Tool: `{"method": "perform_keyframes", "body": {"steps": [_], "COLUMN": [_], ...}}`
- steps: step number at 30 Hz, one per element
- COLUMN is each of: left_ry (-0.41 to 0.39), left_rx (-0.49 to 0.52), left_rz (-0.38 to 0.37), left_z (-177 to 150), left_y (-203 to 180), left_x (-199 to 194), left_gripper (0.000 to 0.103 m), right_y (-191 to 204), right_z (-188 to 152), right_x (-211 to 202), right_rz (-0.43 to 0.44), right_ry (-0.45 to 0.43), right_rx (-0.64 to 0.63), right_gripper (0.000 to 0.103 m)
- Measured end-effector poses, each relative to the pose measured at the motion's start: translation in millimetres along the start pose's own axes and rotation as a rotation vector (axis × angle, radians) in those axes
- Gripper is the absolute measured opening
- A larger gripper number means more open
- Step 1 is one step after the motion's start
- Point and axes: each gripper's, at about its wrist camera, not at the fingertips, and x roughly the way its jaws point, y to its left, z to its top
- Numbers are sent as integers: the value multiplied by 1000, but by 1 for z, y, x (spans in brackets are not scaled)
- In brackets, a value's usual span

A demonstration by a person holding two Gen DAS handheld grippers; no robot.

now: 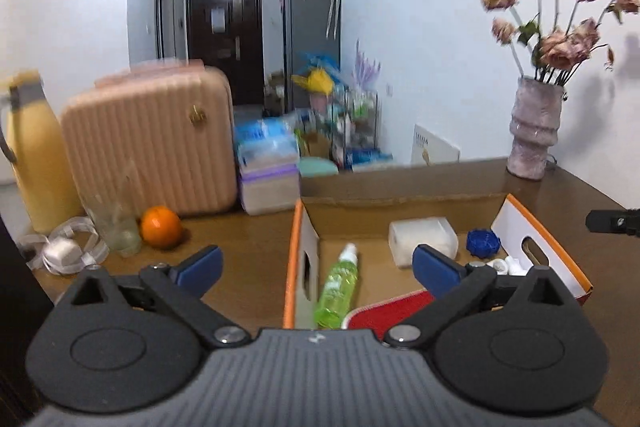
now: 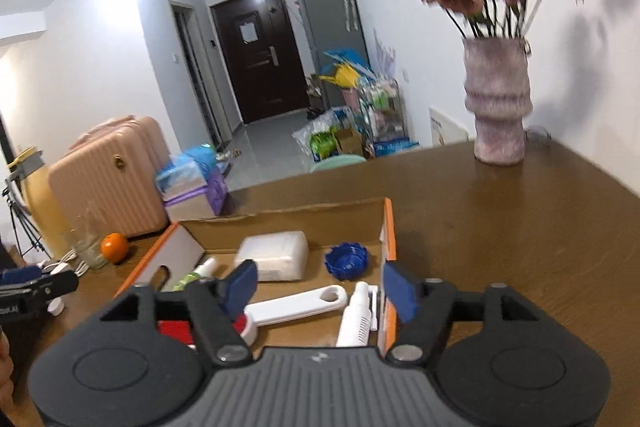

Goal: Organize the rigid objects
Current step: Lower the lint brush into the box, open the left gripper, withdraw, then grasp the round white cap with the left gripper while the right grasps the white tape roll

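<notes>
An open cardboard box with orange edges [image 1: 540,223] [image 2: 388,227] stands on the brown table. Inside lie a green spray bottle [image 1: 336,287] [image 2: 192,273], a white translucent container [image 1: 422,241] [image 2: 274,255], a blue ridged lid [image 1: 484,243] [image 2: 346,261], a red-and-white brush [image 1: 384,311] with a white handle [image 2: 296,307], and a white bottle [image 2: 356,319]. My left gripper [image 1: 316,267] is open and empty above the box's left wall. My right gripper [image 2: 320,287] is open and empty above the box's right side.
On the table left of the box are an orange [image 1: 161,227] [image 2: 115,247], a clear glass [image 1: 114,227], a white charger with cable [image 1: 60,251], a yellow bottle [image 1: 36,155] and a pink suitcase [image 1: 152,147]. A vase of dried roses [image 1: 534,131] [image 2: 498,103] stands back right.
</notes>
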Motion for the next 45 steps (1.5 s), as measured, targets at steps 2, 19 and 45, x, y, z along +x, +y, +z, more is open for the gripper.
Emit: {"method": "perform_keyframes", "body": {"steps": [2, 19, 45], "left_ry": [-66, -351, -256], "left_rx": [11, 15, 12], "left_rz": [5, -139, -116], "left_z": [-3, -72, -184], "left_y": [0, -15, 10], "left_x": [-19, -92, -232], "left_gripper": [103, 103, 103], "right_y": [7, 15, 60], "right_z": [-3, -96, -233], "right_x": [-14, -91, -222], "right_rz": [1, -71, 0], "right_ry": [-29, -375, -310], "right_rx": [-30, -161, -183], "right_gripper": [74, 83, 89]}}
